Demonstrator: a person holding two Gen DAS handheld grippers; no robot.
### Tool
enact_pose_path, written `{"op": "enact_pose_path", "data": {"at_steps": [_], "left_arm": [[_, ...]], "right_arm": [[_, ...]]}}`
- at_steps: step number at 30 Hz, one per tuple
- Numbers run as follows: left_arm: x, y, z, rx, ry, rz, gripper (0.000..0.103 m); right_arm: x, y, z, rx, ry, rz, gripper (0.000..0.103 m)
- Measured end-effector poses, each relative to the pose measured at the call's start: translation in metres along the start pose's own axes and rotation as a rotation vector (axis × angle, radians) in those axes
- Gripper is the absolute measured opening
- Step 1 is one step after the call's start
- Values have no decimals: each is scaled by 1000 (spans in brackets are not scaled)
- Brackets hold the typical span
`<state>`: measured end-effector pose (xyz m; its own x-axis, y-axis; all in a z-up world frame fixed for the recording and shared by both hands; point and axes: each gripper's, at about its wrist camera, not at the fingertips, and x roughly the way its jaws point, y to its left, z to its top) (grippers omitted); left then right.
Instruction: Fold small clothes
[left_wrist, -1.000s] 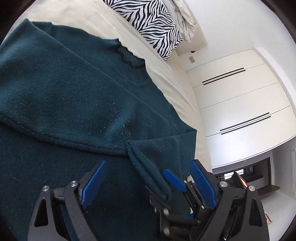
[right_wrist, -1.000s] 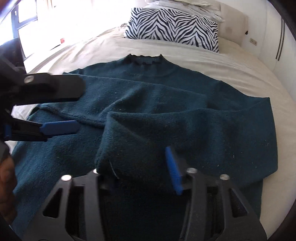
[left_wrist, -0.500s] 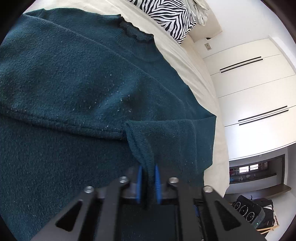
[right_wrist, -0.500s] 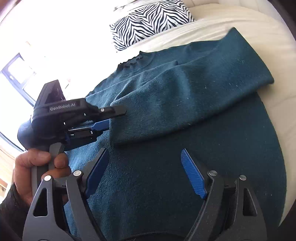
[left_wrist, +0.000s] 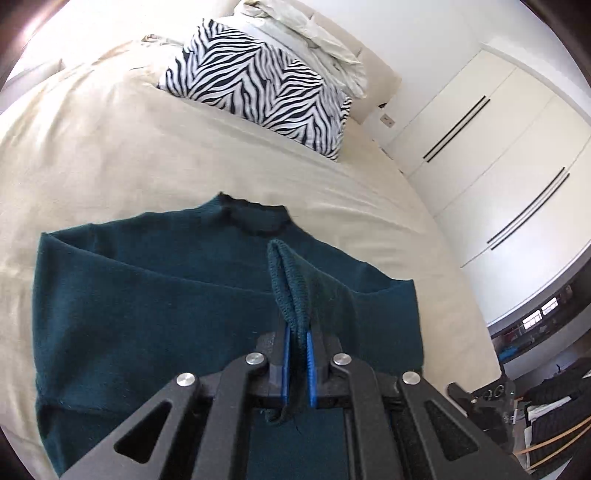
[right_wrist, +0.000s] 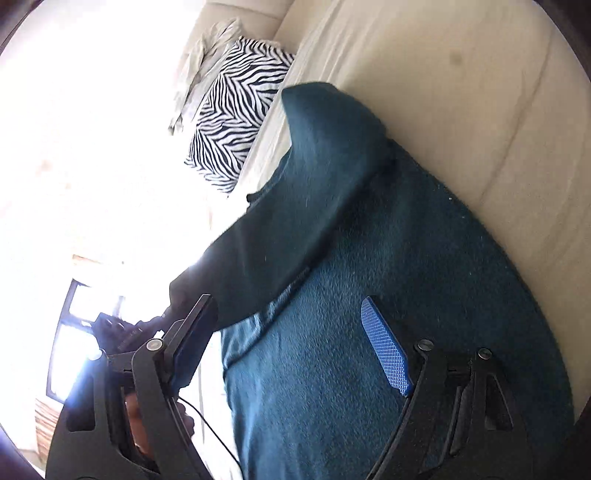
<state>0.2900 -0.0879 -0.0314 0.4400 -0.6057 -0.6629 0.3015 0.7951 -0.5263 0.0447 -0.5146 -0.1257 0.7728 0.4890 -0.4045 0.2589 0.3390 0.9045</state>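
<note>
Left tool (left_wrist: 297, 360) clamped on teal sweater (left_wrist: 147, 314) cuff; right tool (right_wrist: 280, 354) wide above it.

Surface: bed (left_wrist: 92, 147), cream sheet, w/ creases.
On it, near end: teal sweater (left_wrist: 147, 314), mostly flat, collar twd pillows.
On it, far end: zebra pillow (left_wrist: 258, 85); crumpled pale bedding (left_wrist: 314, 40) behind, touching it.
</note>
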Motion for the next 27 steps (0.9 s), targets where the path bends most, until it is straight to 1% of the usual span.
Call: {"op": "enact_pose_path", "data": {"at_steps": [3, 6, 10, 12, 14, 16, 19, 22, 24, 25, 26, 27], "left_arm": [[4, 36, 2, -50, 2, 49, 8], [4, 64, 0, -94, 9, 72, 8], [14, 78, -7, -115, 27, 81, 8], [12, 83, -7, -135, 9, 65, 8], [8, 86, -2, -148, -11, 65, 8], [8, 88, 2, -157, -16, 56, 8], [17, 83, 1, -132, 15, 67, 8], [21, 81, -6, -120, 29, 72, 8], [23, 84, -11, -133, 32, 75, 8], [23, 86, -12, -139, 32, 75, 8], [24, 88, -12, -142, 35, 74, 8], [25, 89, -12, -143, 37, 73, 8]], "right_arm": [[-1, -6, 10, 87, -35, 58, 80], [7, -12, 17, 159, -56, 70, 80], [21, -19, 29, 248, -90, 79, 80], [34, -18, 35, 289, -96, 83, 80], [47, -19, 45, 324, -100, 94, 80], [56, -19, 53, 340, -99, 104, 81], [75, -20, 70, 362, -88, 112, 81], [92, -14, 87, 331, -97, 137, 81], [89, -8, 94, 295, -125, 143, 81], [85, -7, 98, 278, -153, 141, 81], [82, -8, 102, 280, -182, 142, 81], [77, -13, 104, 300, -205, 162, 81]]}}
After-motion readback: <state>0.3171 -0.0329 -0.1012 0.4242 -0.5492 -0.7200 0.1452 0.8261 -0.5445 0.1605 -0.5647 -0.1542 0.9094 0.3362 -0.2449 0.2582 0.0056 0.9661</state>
